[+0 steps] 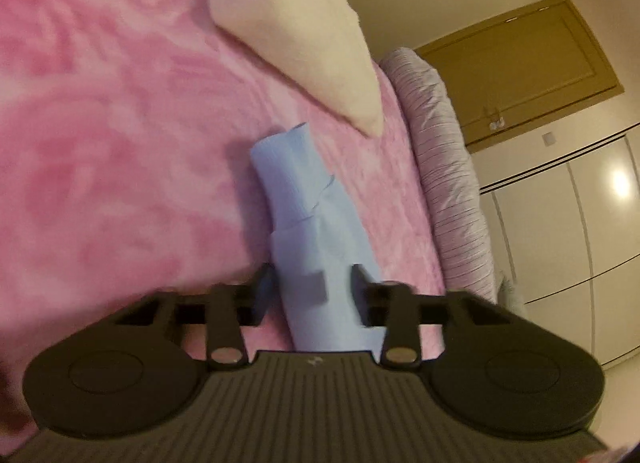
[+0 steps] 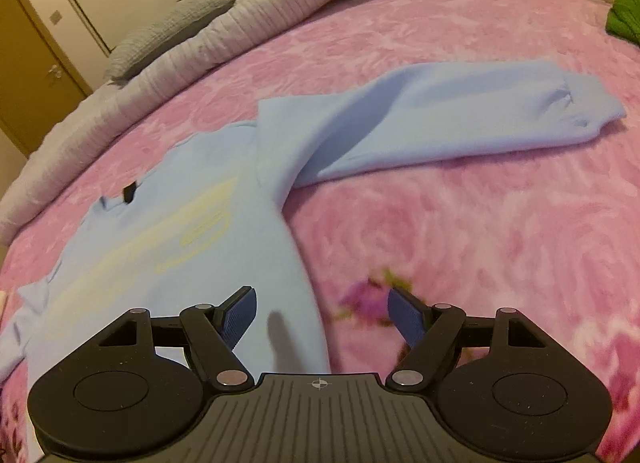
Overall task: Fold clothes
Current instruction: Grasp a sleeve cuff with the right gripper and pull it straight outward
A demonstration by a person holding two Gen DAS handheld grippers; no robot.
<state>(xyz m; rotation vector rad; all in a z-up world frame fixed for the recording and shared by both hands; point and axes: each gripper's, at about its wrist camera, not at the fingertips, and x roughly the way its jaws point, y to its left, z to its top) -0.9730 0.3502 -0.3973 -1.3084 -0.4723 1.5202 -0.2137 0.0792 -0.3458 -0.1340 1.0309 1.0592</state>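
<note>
Left hand-held gripper (image 1: 314, 297) astride blurred blue sleeve (image 1: 304, 199), grip uncertain; right hand-held gripper (image 2: 320, 319) wide.

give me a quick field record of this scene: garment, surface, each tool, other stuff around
garment: light blue sweatshirt, flat, one sleeve stretched sideways
surface: pink patterned blanket
left tool: fingers either side of the other sleeve; grip unclear in the blur
right tool: open, over the sweatshirt's edge, holding nothing
nearby: cream cloth, green item, rolled grey quilt
</note>
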